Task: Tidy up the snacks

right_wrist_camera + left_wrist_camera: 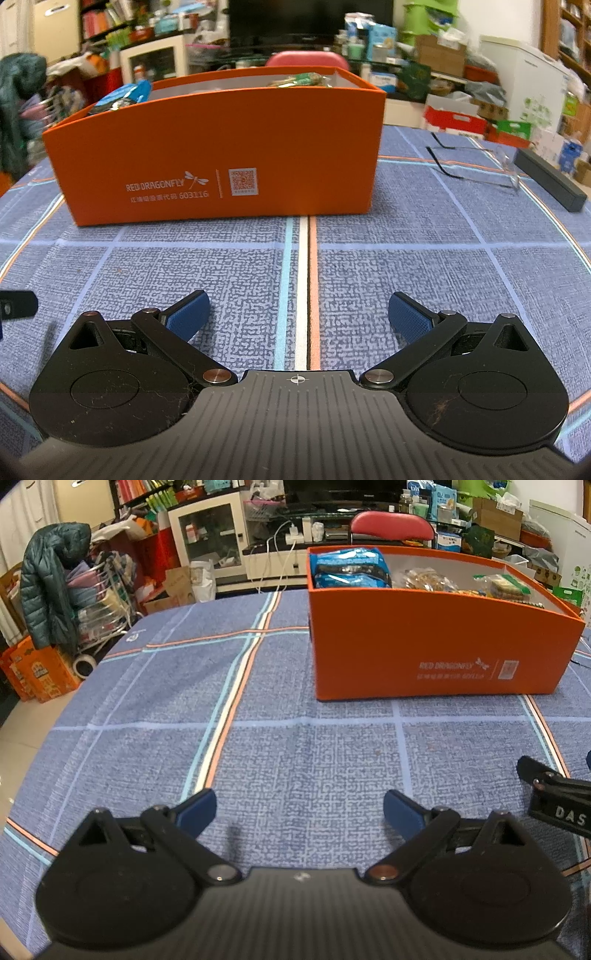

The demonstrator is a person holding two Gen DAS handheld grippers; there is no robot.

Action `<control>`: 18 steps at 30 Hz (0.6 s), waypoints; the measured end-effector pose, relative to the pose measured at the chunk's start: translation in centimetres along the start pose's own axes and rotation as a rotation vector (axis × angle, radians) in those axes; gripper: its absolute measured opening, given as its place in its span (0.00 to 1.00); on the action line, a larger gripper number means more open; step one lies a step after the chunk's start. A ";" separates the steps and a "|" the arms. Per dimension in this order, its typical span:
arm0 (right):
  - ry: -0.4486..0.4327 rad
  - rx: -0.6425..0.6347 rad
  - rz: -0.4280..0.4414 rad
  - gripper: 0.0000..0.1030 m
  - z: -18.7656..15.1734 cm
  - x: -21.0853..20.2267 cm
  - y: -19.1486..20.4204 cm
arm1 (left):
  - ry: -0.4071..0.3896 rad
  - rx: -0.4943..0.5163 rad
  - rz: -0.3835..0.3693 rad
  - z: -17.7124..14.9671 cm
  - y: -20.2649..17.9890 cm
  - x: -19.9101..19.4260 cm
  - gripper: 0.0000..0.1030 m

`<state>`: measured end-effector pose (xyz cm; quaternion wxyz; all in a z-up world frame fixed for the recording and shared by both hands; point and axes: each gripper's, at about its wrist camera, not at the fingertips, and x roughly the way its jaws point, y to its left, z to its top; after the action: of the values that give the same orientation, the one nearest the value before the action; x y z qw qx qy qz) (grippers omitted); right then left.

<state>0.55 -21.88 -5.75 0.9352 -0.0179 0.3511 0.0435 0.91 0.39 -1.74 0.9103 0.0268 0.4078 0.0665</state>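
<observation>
Both grippers — left gripper (pixel 299 808) and right gripper (pixel 299 314) — hover spread wide and empty over the tabletop's near edge, since the snacks (pixel 351 570) sit packed inside the orange box (pixel 436 646) toward the far edge.

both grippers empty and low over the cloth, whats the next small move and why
Probably nothing further to pick: both the left gripper and right gripper have open jaws, the snacks sit in the orange box, and no loose packet shows. I would lift them clear.
</observation>
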 end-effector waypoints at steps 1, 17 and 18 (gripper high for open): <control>0.002 -0.006 0.000 0.92 0.2 0.0 -0.5 | -0.011 0.004 0.008 0.0 0.1 -0.1 0.93; -0.001 0.113 -0.113 0.93 0.6 1.1 -16.0 | -0.072 -0.020 0.069 0.9 5.3 -0.3 0.93; 0.001 0.112 -0.114 0.93 0.5 1.4 -15.7 | -0.069 -0.025 0.071 0.9 5.4 -0.3 0.93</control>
<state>3.41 -37.34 -6.31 0.9355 0.0143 0.3517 -0.0293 0.87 5.72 -0.41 0.9212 0.0321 0.3740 0.1026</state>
